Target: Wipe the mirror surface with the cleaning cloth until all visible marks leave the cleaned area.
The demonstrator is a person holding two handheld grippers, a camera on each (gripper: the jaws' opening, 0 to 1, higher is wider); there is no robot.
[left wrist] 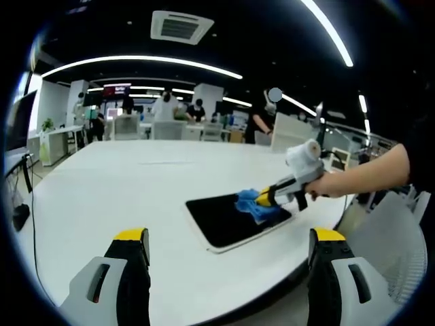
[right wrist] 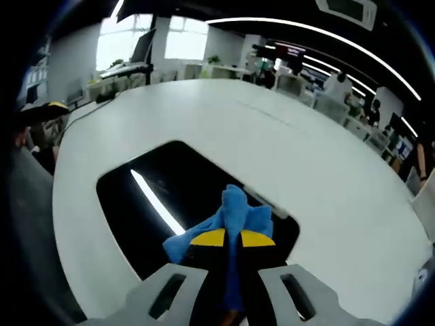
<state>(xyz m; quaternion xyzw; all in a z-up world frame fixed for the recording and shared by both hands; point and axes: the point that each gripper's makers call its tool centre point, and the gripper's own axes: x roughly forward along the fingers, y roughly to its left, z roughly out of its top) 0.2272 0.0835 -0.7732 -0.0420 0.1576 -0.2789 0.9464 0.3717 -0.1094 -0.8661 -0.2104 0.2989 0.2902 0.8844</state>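
In the left gripper view, the left claw hangs released above the white tabletop, its jaws wide apart with nothing between them. Ahead of it and a little to the right lies the dark mirror, where the right claw presses a blue cloth. In the right gripper view, the right claw is clenched on the cloth, which rests on the mirror just ahead of its tips.
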